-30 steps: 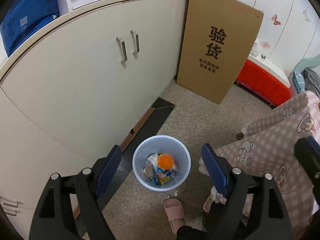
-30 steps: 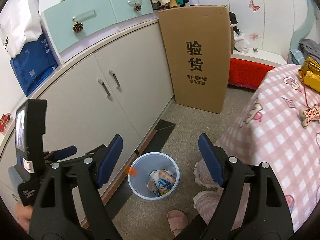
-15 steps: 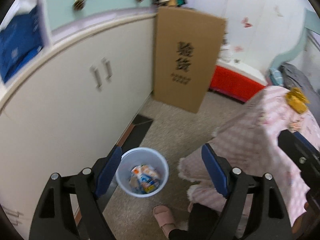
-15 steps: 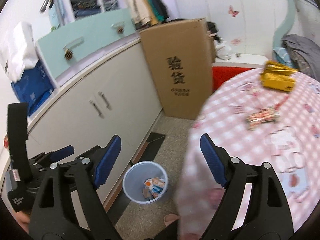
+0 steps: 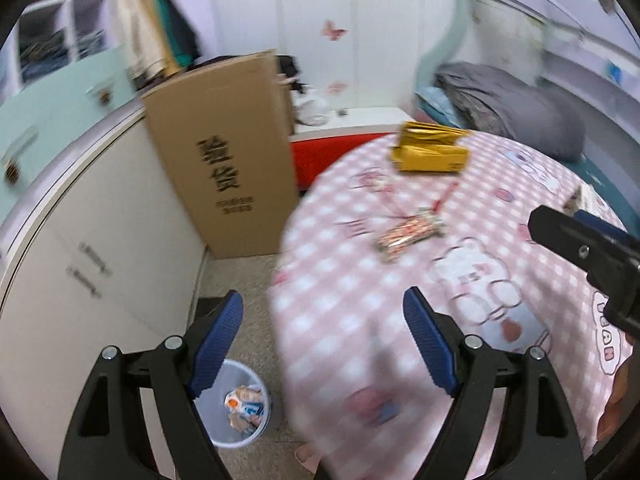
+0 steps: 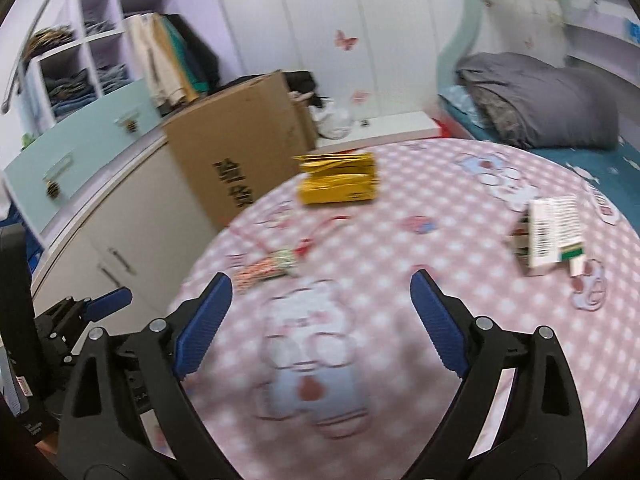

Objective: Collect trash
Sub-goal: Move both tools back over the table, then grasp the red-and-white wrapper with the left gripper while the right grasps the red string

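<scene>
Right wrist: wrapper [image 6: 264, 269] beyond tool [image 6: 320, 320]

text: 验货 | on: cardboard box [image 5: 224, 152] | smaller print beneath: unreadable

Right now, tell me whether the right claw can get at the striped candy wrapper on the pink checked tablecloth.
Probably yes: the right claw is opening and empty, and nothing lies between it and the striped candy wrapper.

On the table [image 6: 400, 360] lay three pieces of trash: one gold packet [image 6: 338, 179] at twelve o'clock, one striped wrapper [image 6: 264, 268] at ten, one white box [image 6: 554, 236] at two. One bin [image 5: 236, 416] stood below, and one carton [image 5: 224, 152].
</scene>
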Demonstrator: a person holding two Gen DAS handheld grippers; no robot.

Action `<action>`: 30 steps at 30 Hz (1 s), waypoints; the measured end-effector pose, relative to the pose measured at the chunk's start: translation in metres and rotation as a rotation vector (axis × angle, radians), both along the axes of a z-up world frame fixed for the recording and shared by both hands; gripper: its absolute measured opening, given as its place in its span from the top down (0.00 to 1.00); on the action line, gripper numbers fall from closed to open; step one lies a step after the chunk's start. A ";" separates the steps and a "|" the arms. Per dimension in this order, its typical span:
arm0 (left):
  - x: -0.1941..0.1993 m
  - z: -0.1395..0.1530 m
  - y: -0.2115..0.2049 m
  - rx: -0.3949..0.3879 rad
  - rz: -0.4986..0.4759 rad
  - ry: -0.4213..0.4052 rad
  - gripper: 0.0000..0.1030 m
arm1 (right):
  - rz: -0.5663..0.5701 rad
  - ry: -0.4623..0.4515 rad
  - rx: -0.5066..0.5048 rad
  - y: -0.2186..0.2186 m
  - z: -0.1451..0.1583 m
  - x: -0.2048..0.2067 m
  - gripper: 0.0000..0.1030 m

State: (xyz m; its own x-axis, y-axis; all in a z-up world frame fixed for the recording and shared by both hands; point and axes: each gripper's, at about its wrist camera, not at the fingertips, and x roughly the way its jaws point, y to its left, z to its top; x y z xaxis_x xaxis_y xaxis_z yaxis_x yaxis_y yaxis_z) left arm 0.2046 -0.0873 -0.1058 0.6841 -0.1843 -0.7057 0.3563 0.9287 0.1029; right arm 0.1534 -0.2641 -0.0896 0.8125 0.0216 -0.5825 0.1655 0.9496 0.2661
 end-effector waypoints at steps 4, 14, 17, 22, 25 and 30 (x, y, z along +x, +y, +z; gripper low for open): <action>0.013 -0.007 -0.032 0.036 -0.063 -0.007 0.22 | -0.029 0.032 0.011 -0.027 -0.010 0.005 0.14; 0.052 -0.029 -0.074 0.109 -0.179 0.049 0.46 | 0.006 0.086 0.027 -0.041 -0.025 0.032 0.14; 0.052 -0.036 -0.080 0.139 -0.213 0.047 0.69 | 0.015 0.094 0.042 -0.041 -0.027 0.039 0.14; 0.052 -0.032 -0.067 0.093 -0.201 0.055 0.86 | 0.037 0.099 0.039 -0.033 -0.027 0.049 0.14; 0.050 -0.027 -0.048 0.019 -0.163 0.067 0.86 | 0.061 0.113 0.032 -0.024 -0.029 0.057 0.14; 0.049 -0.015 -0.005 -0.119 -0.057 0.077 0.86 | 0.106 0.157 0.002 -0.004 -0.036 0.079 0.14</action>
